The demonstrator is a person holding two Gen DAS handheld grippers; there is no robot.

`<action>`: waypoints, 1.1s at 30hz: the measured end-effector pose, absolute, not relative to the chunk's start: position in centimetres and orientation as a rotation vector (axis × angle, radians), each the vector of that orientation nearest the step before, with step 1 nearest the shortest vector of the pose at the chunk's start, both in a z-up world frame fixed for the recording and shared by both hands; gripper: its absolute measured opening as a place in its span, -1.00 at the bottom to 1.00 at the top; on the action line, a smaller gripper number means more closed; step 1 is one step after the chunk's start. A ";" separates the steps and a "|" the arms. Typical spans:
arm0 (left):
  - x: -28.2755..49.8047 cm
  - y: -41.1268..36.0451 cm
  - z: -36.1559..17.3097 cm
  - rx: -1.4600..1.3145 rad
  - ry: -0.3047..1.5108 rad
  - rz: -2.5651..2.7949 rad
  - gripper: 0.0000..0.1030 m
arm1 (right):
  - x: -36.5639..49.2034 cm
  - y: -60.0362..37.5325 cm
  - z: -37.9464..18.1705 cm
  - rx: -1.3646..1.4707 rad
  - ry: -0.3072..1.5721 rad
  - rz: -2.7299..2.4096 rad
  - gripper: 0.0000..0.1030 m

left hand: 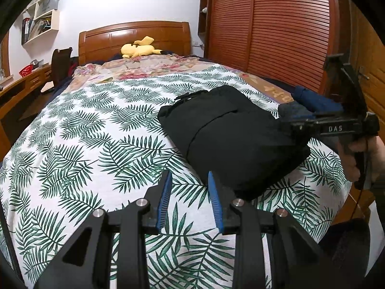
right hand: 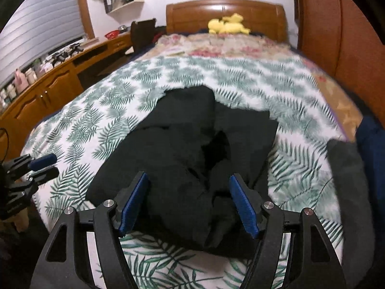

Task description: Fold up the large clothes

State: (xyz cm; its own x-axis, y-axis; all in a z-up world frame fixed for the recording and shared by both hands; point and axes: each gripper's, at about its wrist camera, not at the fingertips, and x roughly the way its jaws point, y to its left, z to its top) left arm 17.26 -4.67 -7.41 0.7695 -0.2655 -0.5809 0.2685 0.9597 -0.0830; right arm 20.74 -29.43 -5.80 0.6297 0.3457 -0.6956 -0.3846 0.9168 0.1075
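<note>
A black garment [left hand: 231, 134] lies folded into a thick bundle on the leaf-print bedspread [left hand: 96, 144], at the right of the bed. It also shows in the right wrist view [right hand: 192, 149]. My left gripper [left hand: 190, 180] is open and empty, just left of the bundle's near corner. My right gripper [right hand: 189, 183] is open with its jaws wide apart, held over the bundle's near edge, gripping nothing. The right gripper also shows from the side in the left wrist view [left hand: 286, 122], and the left gripper in the right wrist view [right hand: 51, 165].
A yellow plush toy [left hand: 138, 48] lies by the wooden headboard [left hand: 134, 33]. A folded grey piece [right hand: 346, 168] and dark blue clothes [left hand: 315, 100] sit at the bed's right edge. A wardrobe [left hand: 269, 24] stands right, a wooden desk [right hand: 48, 89] left.
</note>
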 end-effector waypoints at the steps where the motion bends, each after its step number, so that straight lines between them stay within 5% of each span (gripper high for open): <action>1: 17.3 -4.7 -7.4 0.005 0.629 -0.289 -0.43 | 20.7 -29.5 -5.9 -0.045 0.797 0.439 0.04; 5: 17.3 -4.7 -7.4 0.004 0.631 -0.287 -0.43 | 20.4 -28.7 -6.5 -0.076 0.838 0.510 -0.68; 9: 17.3 -4.7 -7.4 0.007 0.634 -0.287 -0.43 | 19.7 -28.2 -6.1 -0.117 0.815 0.544 -0.86; 19: 17.3 -4.8 -7.6 0.010 0.634 -0.284 -0.43 | 17.9 -29.7 -1.4 -0.218 0.578 0.406 -0.91; 33: 17.4 -4.6 -7.5 0.005 0.636 -0.282 -0.43 | 21.9 -35.6 -10.8 -0.173 0.838 0.232 -0.81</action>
